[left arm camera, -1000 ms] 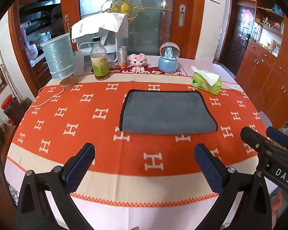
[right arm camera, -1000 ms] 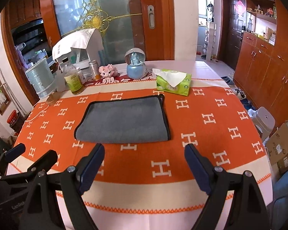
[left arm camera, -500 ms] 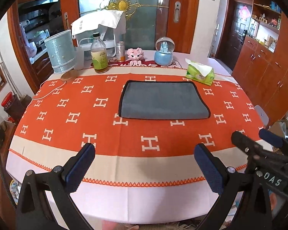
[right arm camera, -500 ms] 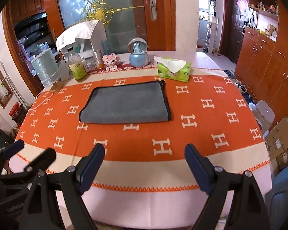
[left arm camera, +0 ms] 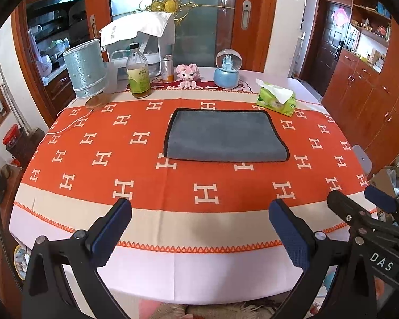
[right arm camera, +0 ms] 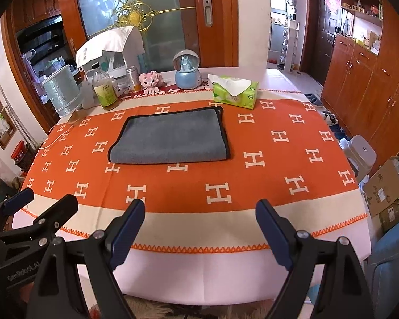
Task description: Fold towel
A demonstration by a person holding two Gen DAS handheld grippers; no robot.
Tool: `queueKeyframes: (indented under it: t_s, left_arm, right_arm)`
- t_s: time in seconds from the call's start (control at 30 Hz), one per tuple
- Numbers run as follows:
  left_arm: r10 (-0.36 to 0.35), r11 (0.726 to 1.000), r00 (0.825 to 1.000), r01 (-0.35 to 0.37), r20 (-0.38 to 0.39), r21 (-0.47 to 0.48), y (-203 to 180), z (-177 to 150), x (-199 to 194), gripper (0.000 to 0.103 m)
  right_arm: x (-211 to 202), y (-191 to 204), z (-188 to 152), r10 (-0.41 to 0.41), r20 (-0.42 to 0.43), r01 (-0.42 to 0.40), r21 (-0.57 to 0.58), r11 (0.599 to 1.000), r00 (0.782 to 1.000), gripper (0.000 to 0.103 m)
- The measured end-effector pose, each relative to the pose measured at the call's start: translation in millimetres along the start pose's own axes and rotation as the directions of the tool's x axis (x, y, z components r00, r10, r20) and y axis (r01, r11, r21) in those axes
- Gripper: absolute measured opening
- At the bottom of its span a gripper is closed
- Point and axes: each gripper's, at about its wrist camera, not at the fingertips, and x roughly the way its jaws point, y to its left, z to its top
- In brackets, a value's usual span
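- Clearly, the left gripper (left arm camera: 199, 226) is released: its 2 blue-padded fingers (left arm camera: 111, 230) stand wide apart with nothing between them, over the near edge of the table.
- Likewise the right gripper (right arm camera: 199, 226) is spread wide and grasps nothing, also over the near edge; its blue pads (right arm camera: 272, 234) show only cloth between them.
- Each tool shows in the other's camera: the right gripper at the near right of the left view, the left gripper at the near left of the right view.
- Lying flat on the orange tablecloth (left arm camera: 98, 159) with white H marks is the grey towel (left arm camera: 223, 137), toward the far middle of the table and well apart from both grippers.
- Its black trim runs along the left, far and right edges; the near edge looks rounded, like a fold.
- Just beyond the towel's far right corner sits a green tissue box (right arm camera: 235, 93), near it but not touching.
- Along the far edge of the table, from left to right, stand a pale blue container (left arm camera: 86, 73), a bottle with a green label (left arm camera: 138, 75), a small metal can (left arm camera: 167, 69), a pink toy figure (left arm camera: 187, 74) and a blue snow globe (left arm camera: 227, 69).
- Behind the bottle, a white cloth (left arm camera: 138, 28) is draped over a white rack.
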Motion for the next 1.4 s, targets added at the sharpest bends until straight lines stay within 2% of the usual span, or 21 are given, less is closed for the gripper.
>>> queueKeyframes:
  t_s: [0.4,1.4]
  left_arm:
    - [0.013,1.0,1.0,-0.013,0.008,0.012,-3,-2,-3,0.102]
    - [0.027,1.0,1.0,-0.027,0.01,0.005,-2,1,-5,0.102]
  right_arm:
    - [-8,2,-1,-0.044,0.032,0.044,-0.013,0.999,0.999,0.086]
    - [-11,3,2,-0.054,0.038,0.055,-0.022,0.998,0.998,0.086]
